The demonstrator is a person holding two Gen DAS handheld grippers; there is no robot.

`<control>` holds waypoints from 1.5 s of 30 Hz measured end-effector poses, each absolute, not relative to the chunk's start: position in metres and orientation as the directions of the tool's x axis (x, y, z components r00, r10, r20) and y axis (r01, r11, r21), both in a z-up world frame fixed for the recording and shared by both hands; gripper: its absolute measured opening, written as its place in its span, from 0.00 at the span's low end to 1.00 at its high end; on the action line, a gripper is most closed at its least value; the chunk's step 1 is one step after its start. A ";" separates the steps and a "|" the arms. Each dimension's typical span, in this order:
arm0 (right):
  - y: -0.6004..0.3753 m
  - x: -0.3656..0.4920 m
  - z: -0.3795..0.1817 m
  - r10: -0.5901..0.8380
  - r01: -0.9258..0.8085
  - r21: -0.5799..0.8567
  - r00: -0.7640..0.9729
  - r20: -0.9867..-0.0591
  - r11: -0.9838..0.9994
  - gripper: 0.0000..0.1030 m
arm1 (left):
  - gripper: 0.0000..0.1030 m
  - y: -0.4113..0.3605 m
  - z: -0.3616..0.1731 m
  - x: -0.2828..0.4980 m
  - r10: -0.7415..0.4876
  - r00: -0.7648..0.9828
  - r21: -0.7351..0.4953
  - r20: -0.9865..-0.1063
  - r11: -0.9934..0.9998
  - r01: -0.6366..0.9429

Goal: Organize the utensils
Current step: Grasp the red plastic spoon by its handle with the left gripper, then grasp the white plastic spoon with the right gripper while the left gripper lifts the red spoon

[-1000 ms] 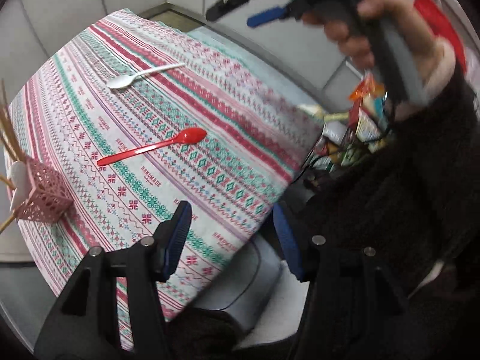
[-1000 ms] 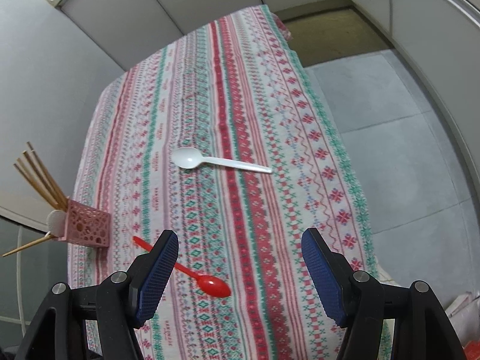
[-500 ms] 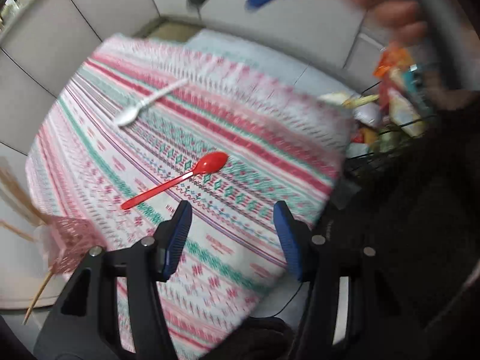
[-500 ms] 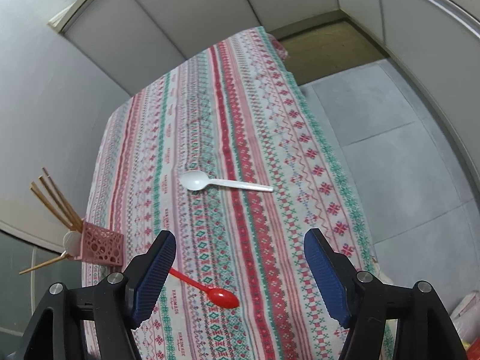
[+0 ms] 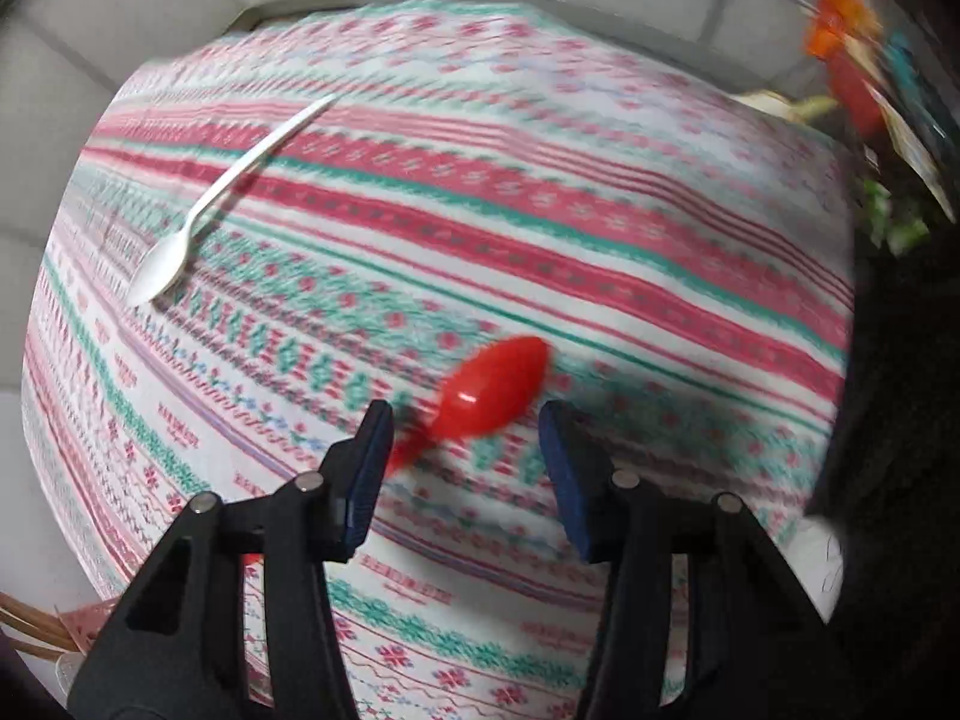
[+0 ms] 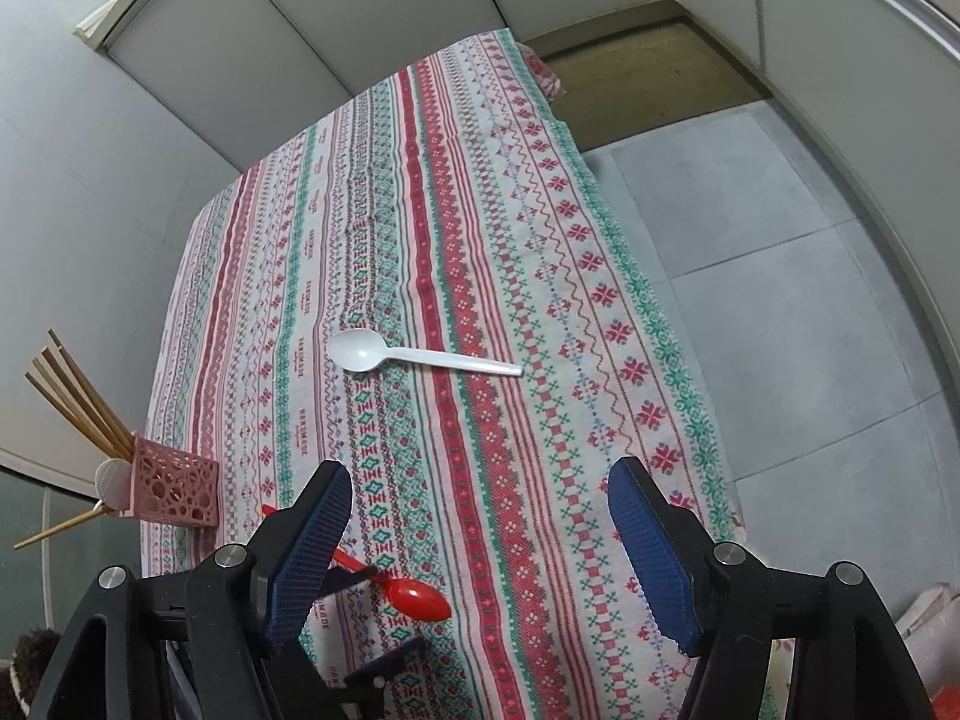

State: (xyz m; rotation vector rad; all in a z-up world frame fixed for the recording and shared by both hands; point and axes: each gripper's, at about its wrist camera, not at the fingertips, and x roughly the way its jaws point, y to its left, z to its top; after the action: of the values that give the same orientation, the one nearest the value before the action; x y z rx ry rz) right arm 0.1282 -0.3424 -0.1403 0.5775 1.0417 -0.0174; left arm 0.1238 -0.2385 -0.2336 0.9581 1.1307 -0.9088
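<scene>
Down low, the left gripper (image 5: pixel 462 438) has its ribbed blue jaws spread, just narrowing, straddling the neck of a glossy red plastic spoon (image 5: pixel 492 390) without pressing it; the oval bowl lies just beyond them on the woven, striped bench cloth (image 5: pixel 600 228). Farther off lies a slim white plastic spoon (image 6: pixel 420 355). At the bench's edge stands a pink perforated holder (image 6: pixel 174 489) with wooden chopsticks (image 6: pixel 78 396). The right gripper (image 6: pixel 480 516) hangs apart, jaws wide, nothing between them.

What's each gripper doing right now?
Left gripper: open, just been closing, straddling the red spoon, not gripping.
Right gripper: open, empty.
</scene>
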 end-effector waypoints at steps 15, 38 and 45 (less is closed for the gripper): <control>-0.351 0.140 -0.155 0.234 0.317 0.421 0.488 -0.841 0.850 0.73 | 0.26 -0.214 -0.229 0.220 -0.200 0.114 -0.071 -0.973 0.732 0.678; -0.273 0.228 -0.198 0.230 0.089 0.292 0.421 -0.878 0.952 0.73 | 0.25 -0.094 -0.106 0.180 -0.435 0.329 -0.202 -0.838 0.808 0.553; -0.225 0.263 -0.226 0.197 -0.066 0.186 0.393 -0.898 0.980 0.67 | 0.25 -0.080 -0.099 0.179 -0.476 0.360 -0.240 -0.802 0.810 0.535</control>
State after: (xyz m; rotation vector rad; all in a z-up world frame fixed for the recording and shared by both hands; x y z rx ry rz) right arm 0.2630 -0.2251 -0.2260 0.1273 1.1556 0.1674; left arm 0.1786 -0.0795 -0.0988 0.0661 1.0105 -0.6518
